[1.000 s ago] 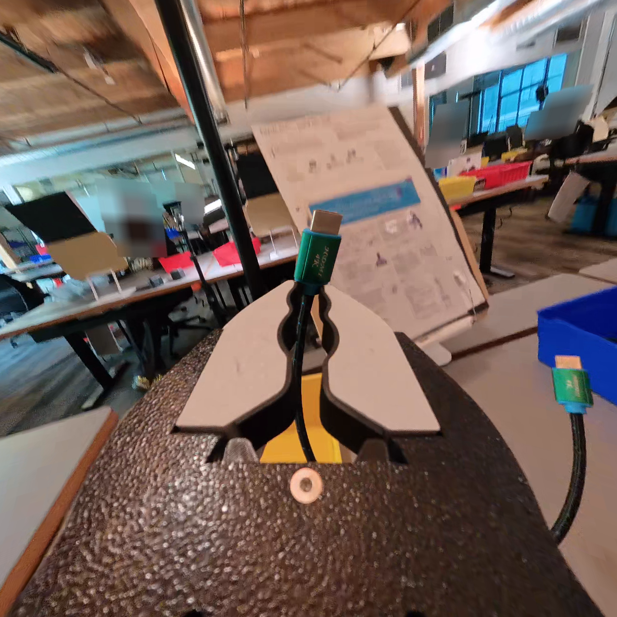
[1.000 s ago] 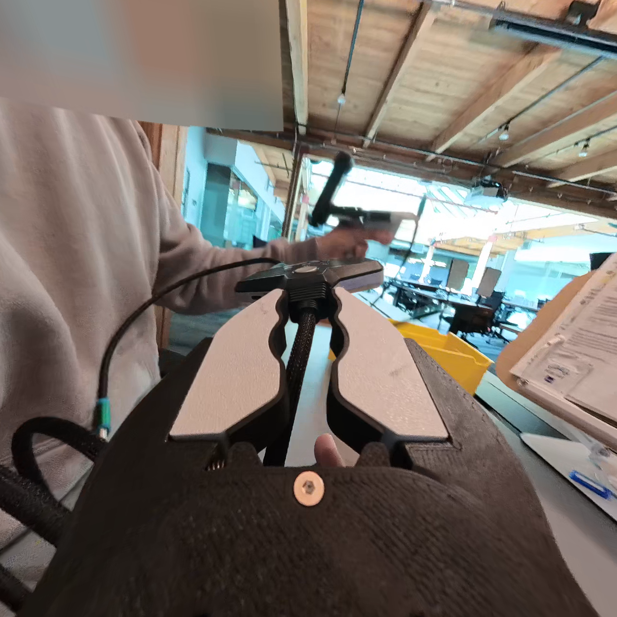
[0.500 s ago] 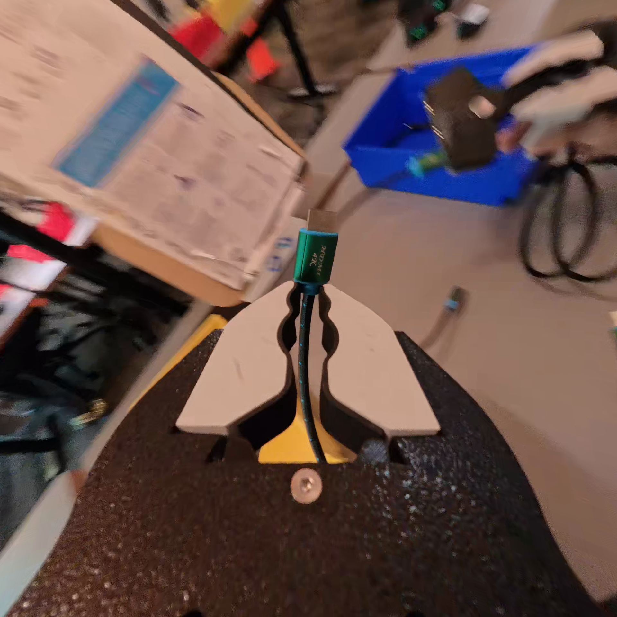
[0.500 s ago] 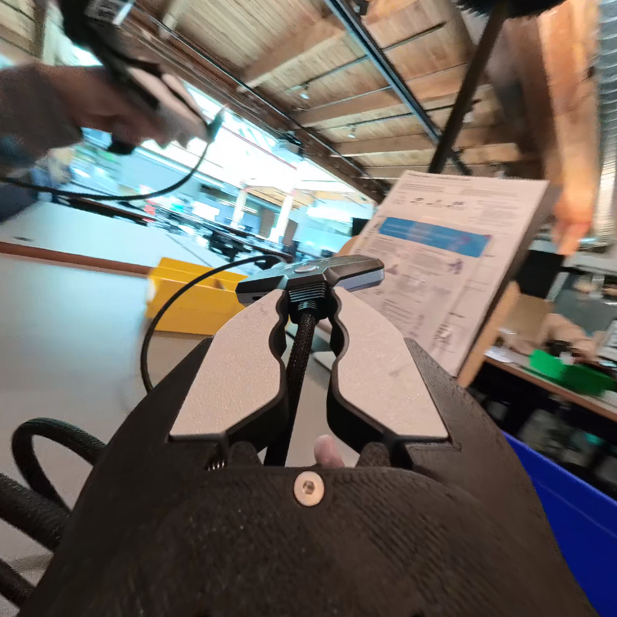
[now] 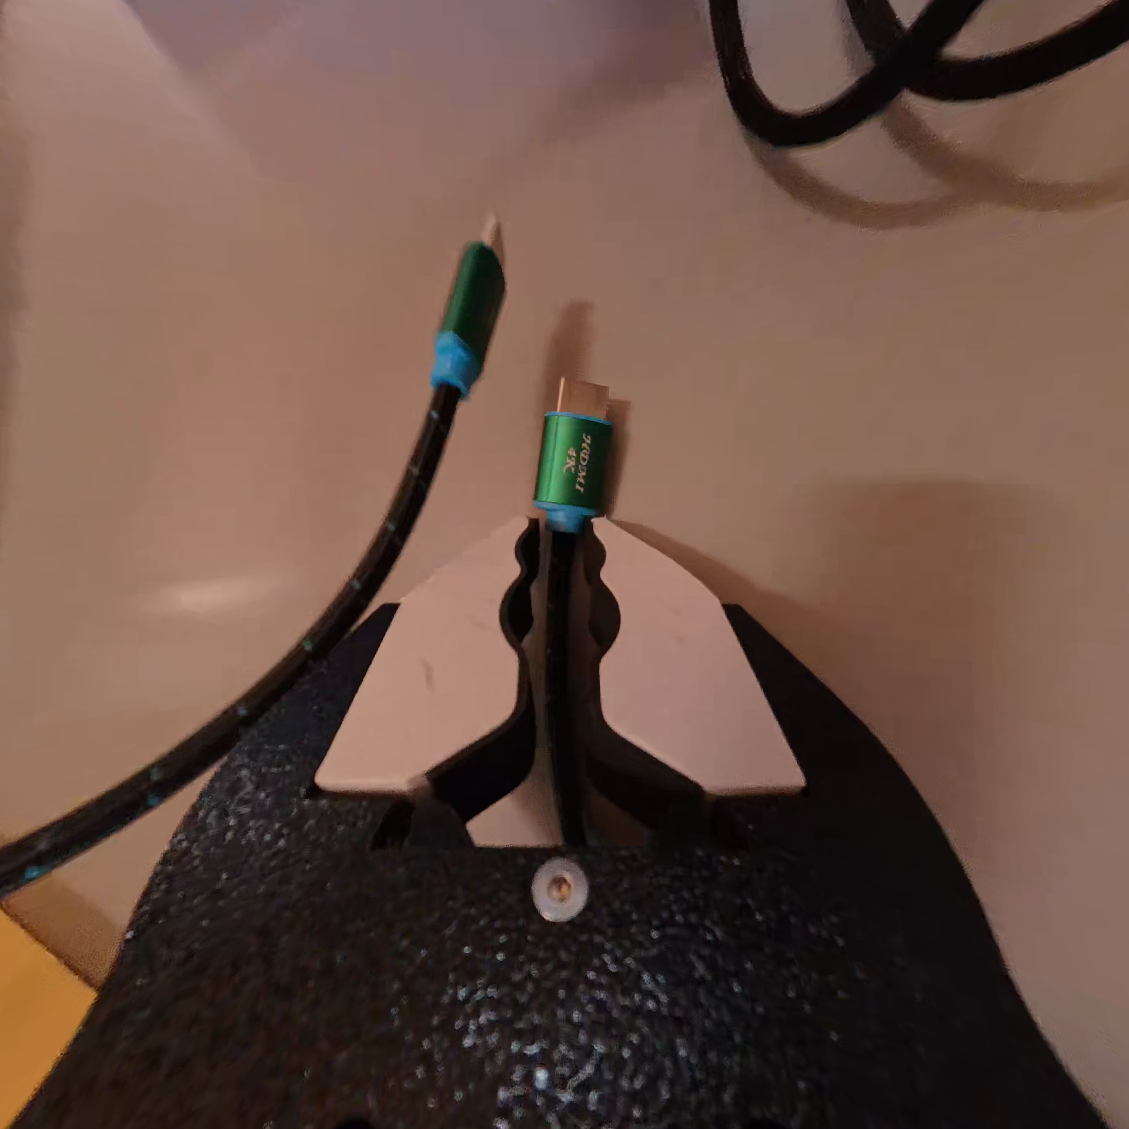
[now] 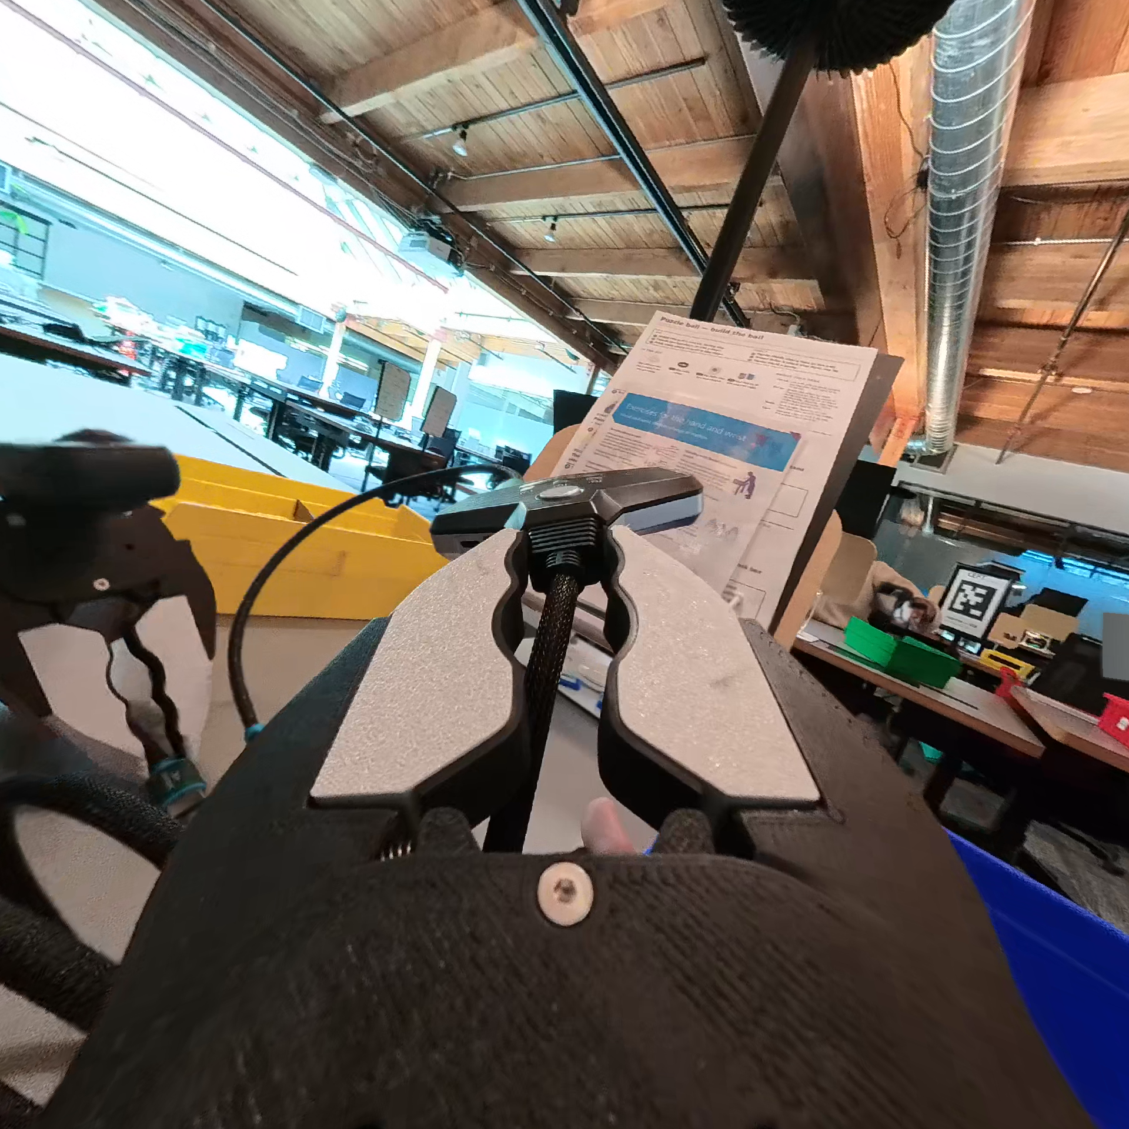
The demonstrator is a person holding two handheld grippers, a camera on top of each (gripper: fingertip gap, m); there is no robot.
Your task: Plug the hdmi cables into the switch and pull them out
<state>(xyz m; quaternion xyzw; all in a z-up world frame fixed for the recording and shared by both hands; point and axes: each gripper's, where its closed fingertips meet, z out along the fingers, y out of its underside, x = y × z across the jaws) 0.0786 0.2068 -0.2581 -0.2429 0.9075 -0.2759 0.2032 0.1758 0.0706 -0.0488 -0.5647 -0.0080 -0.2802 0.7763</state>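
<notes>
My left gripper is shut on a thin black HDMI cable just behind its green plug, which points down close to the beige table. A second green-plugged HDMI cable lies on the table to the left. My right gripper is shut on the braided cable neck of the black HDMI switch, held up in the air. The left gripper also shows at the left in the right wrist view, pointing down with its green plug.
Thick black braided cable loops lie at the table's far right, and also show in the right wrist view. A yellow bin, a propped instruction sheet and a blue bin stand around. A black pole rises behind.
My left gripper has swung from pointing up at the room down towards the table, still holding its plug. My right gripper has turned right with the switch, away from the person's body.
</notes>
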